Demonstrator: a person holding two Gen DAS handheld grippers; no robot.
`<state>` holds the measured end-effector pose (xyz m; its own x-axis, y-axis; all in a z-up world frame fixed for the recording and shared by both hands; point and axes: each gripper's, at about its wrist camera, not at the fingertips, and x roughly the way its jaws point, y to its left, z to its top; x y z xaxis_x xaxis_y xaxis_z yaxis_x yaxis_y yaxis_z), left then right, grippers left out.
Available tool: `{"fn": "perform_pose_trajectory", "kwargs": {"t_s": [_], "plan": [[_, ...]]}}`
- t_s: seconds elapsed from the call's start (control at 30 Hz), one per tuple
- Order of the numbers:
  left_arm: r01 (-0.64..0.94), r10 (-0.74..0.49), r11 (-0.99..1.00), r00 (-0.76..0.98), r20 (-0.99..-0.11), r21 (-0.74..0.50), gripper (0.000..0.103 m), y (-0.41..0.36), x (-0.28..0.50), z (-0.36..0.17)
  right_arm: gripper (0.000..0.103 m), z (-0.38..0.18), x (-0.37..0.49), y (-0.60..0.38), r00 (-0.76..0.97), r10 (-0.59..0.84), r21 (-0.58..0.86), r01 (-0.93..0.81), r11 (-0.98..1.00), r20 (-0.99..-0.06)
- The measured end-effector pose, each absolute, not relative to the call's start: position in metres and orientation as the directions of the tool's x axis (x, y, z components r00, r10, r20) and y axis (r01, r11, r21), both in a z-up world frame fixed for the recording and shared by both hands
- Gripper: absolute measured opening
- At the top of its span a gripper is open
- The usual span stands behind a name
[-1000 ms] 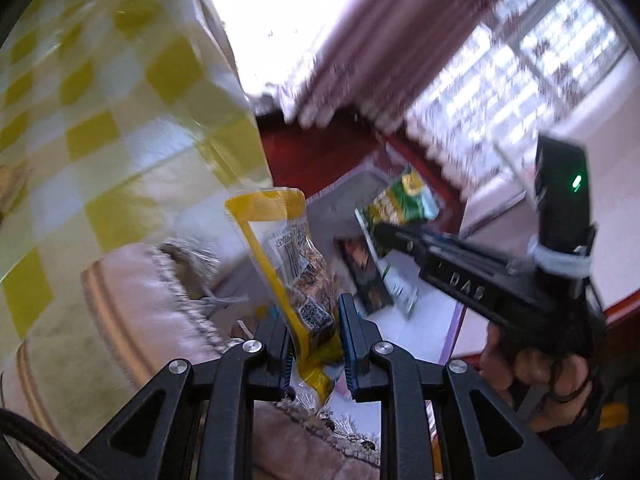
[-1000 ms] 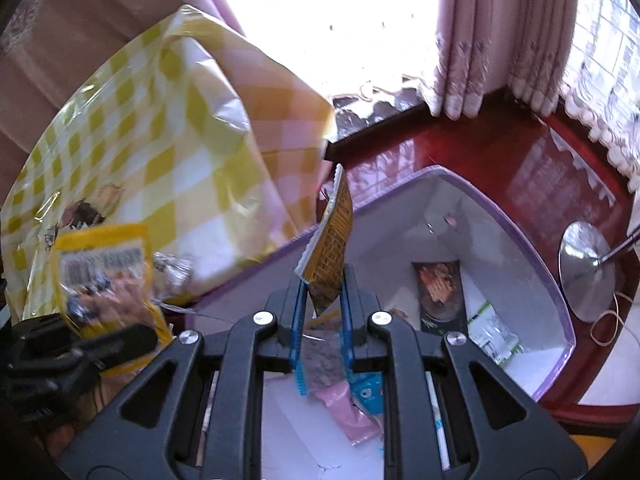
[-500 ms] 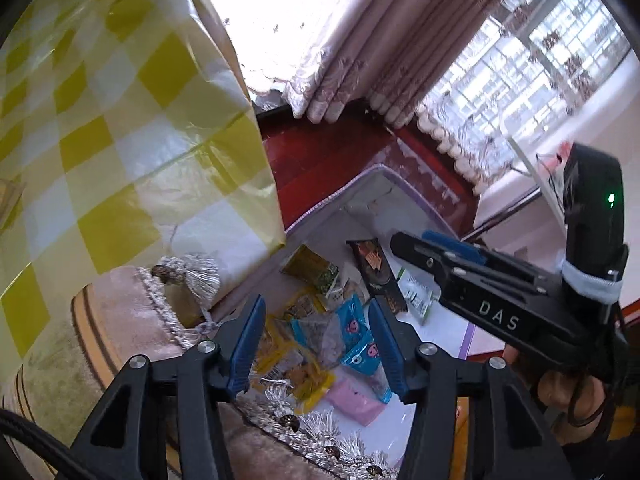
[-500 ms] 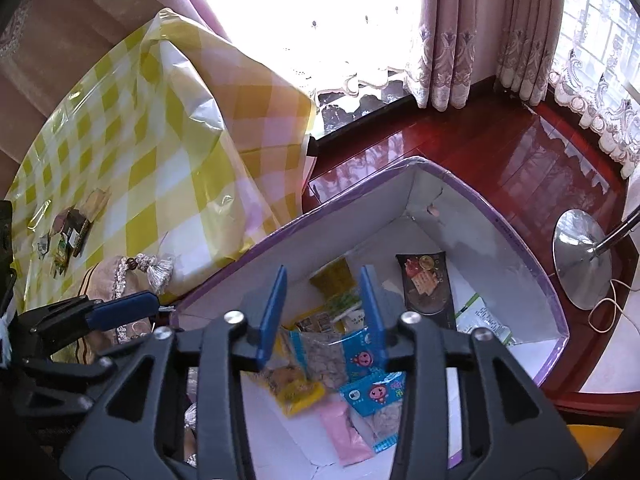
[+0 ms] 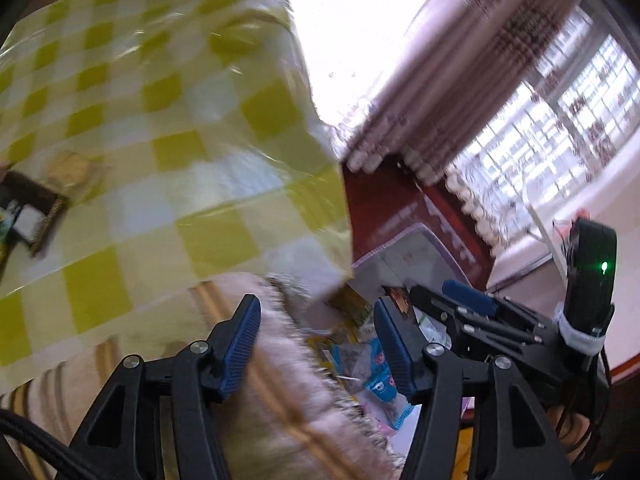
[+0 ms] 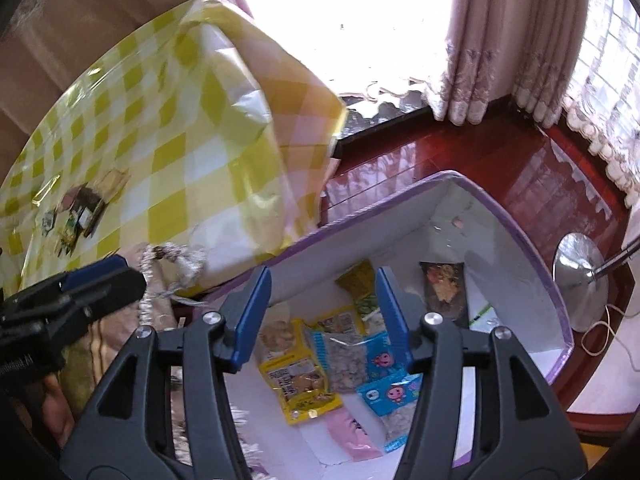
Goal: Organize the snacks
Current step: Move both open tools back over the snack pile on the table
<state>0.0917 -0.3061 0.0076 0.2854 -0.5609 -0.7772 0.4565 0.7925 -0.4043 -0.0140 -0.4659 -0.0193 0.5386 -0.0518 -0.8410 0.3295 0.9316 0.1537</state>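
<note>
Both claws half-spread w/ nothing between the ribbed blue pads; jaws have just been opening. Right claw (image 6: 323,316) hangs over a white box w/ purple rim (image 6: 532,248), directly below it. Inside: glossy flat snack packets, a yellow one (image 6: 300,384) below the left pad, blue-and-clear one (image 6: 352,356) between pads, dark packet (image 6: 444,292) to the right. Left claw (image 5: 316,344) is over a fringed beige cloth (image 5: 280,380). Shiny yellow-check tablecloth (image 6: 168,128) on the surface up-left, its hanging edge near the box's left wall. Glossy red wood floor (image 6: 460,160) beyond.
</note>
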Motion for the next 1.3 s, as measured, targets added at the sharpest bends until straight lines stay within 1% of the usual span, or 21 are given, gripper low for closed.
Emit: {"fn": "perform_pose_trajectory", "kwargs": {"t_s": [0.13,0.27,0.4,0.63,0.73,0.8,0.87,0.97,1.1,1.3], "plan": [[0.385,-0.534,0.832,0.355,-0.767,-0.4,0.06,-0.27,0.094,0.011,0.059,-0.016,-0.005,-0.441,0.55,-0.013,0.168,0.277,0.946,-0.835],[0.313,-0.505,0.86,0.399,-0.766,-0.403,0.06,-0.235,0.096,0.012,0.062,-0.012,0.006,-0.412,0.558,0.025,0.177,0.22,0.959,-0.83],[0.253,-0.469,0.883,0.445,-0.763,-0.396,0.06,-0.198,0.096,0.012,0.065,-0.009,0.018,-0.382,0.56,0.042,0.156,0.158,0.975,-0.827],[0.094,-0.409,0.902,0.501,-0.763,-0.422,0.06,-0.126,0.102,0.006,0.066,-0.009,0.038,-0.34,0.557,0.076,0.133,0.063,0.989,-0.827],[0.033,-0.389,0.899,0.521,-0.76,-0.437,0.06,-0.095,0.105,0.002,0.067,-0.009,0.048,-0.328,0.555,0.082,0.128,0.045,0.991,-0.828],[-0.02,-0.365,0.896,0.536,-0.761,-0.444,0.06,-0.072,0.107,0.0,0.07,-0.01,0.055,-0.321,0.556,0.083,0.122,0.032,0.992,-0.827],[-0.069,-0.334,0.896,0.547,-0.768,-0.439,0.06,-0.054,0.109,-0.003,0.07,-0.01,0.063,-0.316,0.555,0.077,0.109,0.025,0.994,-0.828],[-0.154,-0.312,0.872,0.557,-0.77,-0.465,0.06,-0.023,0.111,-0.01,0.07,-0.012,0.073,-0.308,0.553,0.073,0.098,0.016,0.995,-0.83],[-0.208,-0.328,0.838,0.548,-0.77,-0.504,0.06,-0.002,0.12,-0.022,0.071,-0.015,0.088,-0.301,0.548,0.071,0.09,0.008,0.996,-0.833],[-0.233,-0.326,0.831,0.533,-0.781,-0.506,0.06,0.004,0.145,-0.032,0.071,-0.017,0.106,-0.294,0.548,0.071,0.084,-0.002,0.996,-0.834]]}}
